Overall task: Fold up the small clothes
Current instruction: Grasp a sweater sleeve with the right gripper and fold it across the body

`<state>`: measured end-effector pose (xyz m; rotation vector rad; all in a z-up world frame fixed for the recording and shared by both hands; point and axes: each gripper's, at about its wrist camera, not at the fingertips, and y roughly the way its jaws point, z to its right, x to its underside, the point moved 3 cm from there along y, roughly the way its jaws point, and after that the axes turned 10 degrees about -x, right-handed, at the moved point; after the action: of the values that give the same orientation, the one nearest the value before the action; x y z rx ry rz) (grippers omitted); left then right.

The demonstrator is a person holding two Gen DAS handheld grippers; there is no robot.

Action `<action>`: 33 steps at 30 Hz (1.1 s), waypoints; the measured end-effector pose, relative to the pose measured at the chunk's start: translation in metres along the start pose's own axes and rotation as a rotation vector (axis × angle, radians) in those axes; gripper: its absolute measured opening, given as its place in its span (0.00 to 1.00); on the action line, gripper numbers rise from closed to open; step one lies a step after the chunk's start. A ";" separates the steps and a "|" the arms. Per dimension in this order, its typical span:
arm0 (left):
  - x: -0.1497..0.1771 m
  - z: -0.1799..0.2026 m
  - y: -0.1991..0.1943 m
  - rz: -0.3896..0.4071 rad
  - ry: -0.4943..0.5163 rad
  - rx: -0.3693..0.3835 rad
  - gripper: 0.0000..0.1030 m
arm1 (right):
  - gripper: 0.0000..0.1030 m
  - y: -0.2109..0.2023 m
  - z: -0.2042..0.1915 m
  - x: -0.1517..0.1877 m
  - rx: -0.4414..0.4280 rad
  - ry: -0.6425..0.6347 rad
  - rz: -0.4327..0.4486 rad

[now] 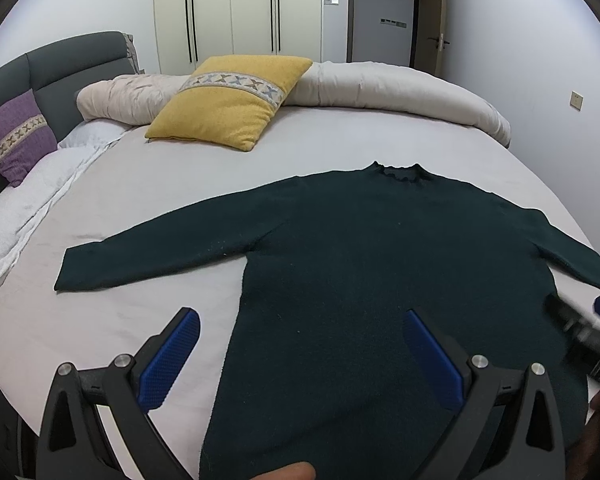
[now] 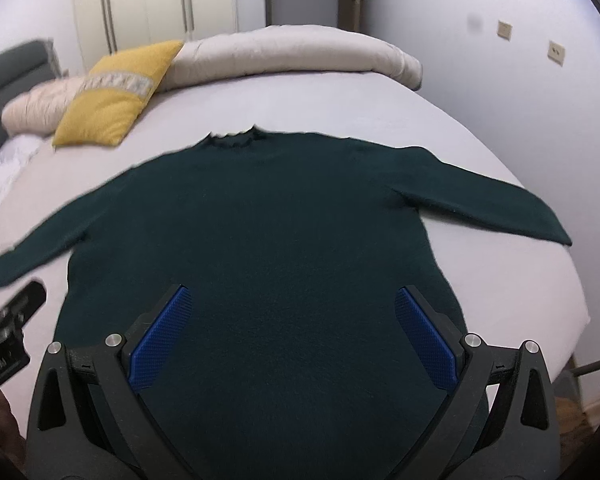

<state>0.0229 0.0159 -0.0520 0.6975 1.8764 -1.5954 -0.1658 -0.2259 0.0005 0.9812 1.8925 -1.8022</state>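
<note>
The sweater (image 1: pixel 360 264), dark green, lies flat on the bed (image 1: pixel 160 200), spread out with collar (image 1: pixel 396 170) away from the person and both sleeves stretched out to the sides. The hem is nearest the cameras; no fold shows yet, so I judge the task is at its start.

The step in hand looks like a first grasp. To do it well, take one sleeve (image 1: pixel 152 252) near its cuff, or the hem at a corner, pinching only the top layers needed and lifting low, so the knit does not drag the body askew. Fold the sleeve across the chest in a straight line and lay it down before letting go. The knit looks thick and limp; it should hold a fold but may slip if pulled fast.

The left gripper (image 1: pixel 300 354) hovers above the sweater's left hem edge, jaws wide apart, gripping nothing; one finger stands over bare sheet, the other over cloth. The right gripper (image 2: pixel 292 332) hangs over the lower middle of the body, jaws also spread wide and empty. Both point forward toward the collar, side by side.

Beyond lie a yellow pillow (image 1: pixel 232 100) and a rolled duvet (image 1: pixel 380 84).
</note>
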 end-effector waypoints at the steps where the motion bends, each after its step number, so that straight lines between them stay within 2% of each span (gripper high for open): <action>1: 0.001 0.000 0.001 0.000 0.004 0.008 1.00 | 1.00 -0.001 0.013 -0.004 0.003 0.023 0.016; 4: 0.001 0.001 0.008 -0.008 0.005 0.023 1.00 | 1.00 -0.001 0.079 -0.021 -0.036 0.162 0.055; 7: 0.000 0.002 0.025 -0.089 -0.018 0.093 1.00 | 0.98 0.007 0.181 -0.030 -0.090 0.420 0.084; 10: -0.003 0.009 0.042 -0.148 -0.041 0.177 1.00 | 0.87 0.018 0.298 -0.020 -0.062 0.724 0.103; 13: -0.005 0.022 0.060 -0.198 -0.077 0.279 1.00 | 0.77 0.029 0.381 -0.005 -0.069 0.929 0.128; 15: -0.007 0.034 0.069 -0.207 -0.065 0.303 1.00 | 0.68 0.035 0.426 0.007 -0.071 1.041 0.146; 16: -0.008 0.039 0.071 -0.207 -0.062 0.308 1.00 | 0.62 0.038 0.446 0.010 -0.115 1.083 0.180; 19: -0.009 0.055 0.083 -0.266 -0.038 0.310 1.00 | 0.59 0.042 0.476 0.003 -0.174 1.117 0.241; 21: -0.010 0.060 0.093 -0.319 -0.069 0.323 1.00 | 0.57 0.052 0.489 -0.004 -0.207 1.128 0.260; 26: -0.017 0.060 0.103 -0.312 -0.130 0.382 1.00 | 0.18 0.082 0.519 -0.013 -0.245 1.175 0.264; 28: -0.018 0.058 0.111 -0.337 -0.163 0.413 0.98 | 0.08 0.088 0.530 -0.019 -0.223 1.162 0.251; 31: -0.020 0.049 0.121 -0.364 -0.226 0.464 0.91 | 0.07 0.086 0.521 -0.035 -0.179 1.094 0.247; 33: -0.023 0.044 0.126 -0.366 -0.249 0.484 0.88 | 0.07 0.085 0.496 -0.061 -0.155 0.996 0.237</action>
<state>0.1321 -0.0093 -0.1277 0.3260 1.5047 -2.2945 -0.1684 -0.7253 -0.0855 2.1897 2.2046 -1.0471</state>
